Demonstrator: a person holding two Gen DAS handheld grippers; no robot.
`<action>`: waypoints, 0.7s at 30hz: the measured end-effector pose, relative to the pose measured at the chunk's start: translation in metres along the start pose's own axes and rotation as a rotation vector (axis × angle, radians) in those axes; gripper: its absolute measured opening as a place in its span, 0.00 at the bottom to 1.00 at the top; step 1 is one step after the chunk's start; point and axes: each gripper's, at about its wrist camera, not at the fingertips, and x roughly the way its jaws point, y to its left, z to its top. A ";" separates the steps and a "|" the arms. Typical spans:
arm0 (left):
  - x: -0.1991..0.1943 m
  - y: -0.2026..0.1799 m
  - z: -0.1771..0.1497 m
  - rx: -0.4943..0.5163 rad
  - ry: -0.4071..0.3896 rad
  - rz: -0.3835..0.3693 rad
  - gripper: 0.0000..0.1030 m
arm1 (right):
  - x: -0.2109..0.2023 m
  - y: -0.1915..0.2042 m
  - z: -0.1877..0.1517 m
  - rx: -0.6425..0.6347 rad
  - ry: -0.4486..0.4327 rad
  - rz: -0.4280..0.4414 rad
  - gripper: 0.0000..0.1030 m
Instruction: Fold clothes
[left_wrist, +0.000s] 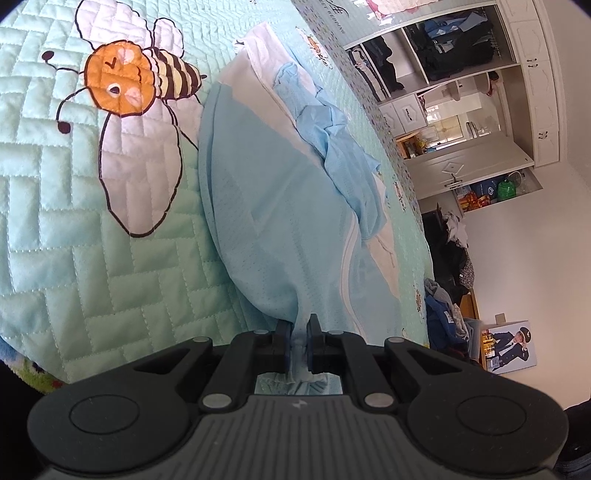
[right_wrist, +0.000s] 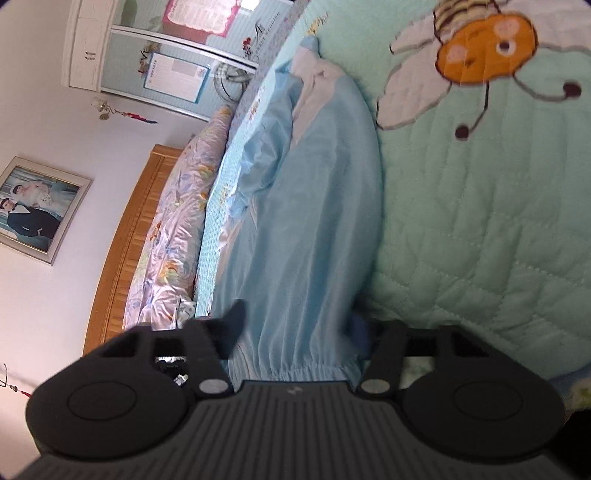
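While a light-blue garment (left_wrist: 258, 206) lies stretched along a bed, the left tool (left_wrist: 298, 341) pinches a bunched corner of its fabric between two fingers pressed nearly together. The cloth fans out from that grip across a mint-green quilted bedspread (left_wrist: 74, 229) printed with a large cartoon bee (left_wrist: 125, 79), and a crumpled fold of the same blue material sits on top of the garment farther along, beside a white section.

In the right wrist view the right tool (right_wrist: 295, 325) straddles the garment's gathered elastic hem (right_wrist: 295, 365), its fingers (right_wrist: 236, 317) set on either side of the cloth with a gap between them; whether the pads press on the fabric cannot be told, as this end of the picture is blurred. Beyond the garment a floral duvet (right_wrist: 173, 236) lies rolled against a wooden headboard (right_wrist: 125, 258), below a framed picture (right_wrist: 37, 206) on the wall. The left view takes in an open wardrobe (left_wrist: 443, 59) with dark clothes.
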 end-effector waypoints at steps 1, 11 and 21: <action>0.000 0.002 0.000 -0.002 0.001 -0.002 0.08 | 0.001 -0.002 -0.001 0.005 0.005 -0.006 0.27; -0.003 0.006 0.000 0.015 -0.003 0.015 0.08 | 0.000 0.007 -0.006 -0.125 -0.004 -0.071 0.03; -0.023 -0.003 0.005 0.011 -0.046 -0.026 0.07 | -0.010 0.009 0.006 -0.006 -0.070 0.095 0.03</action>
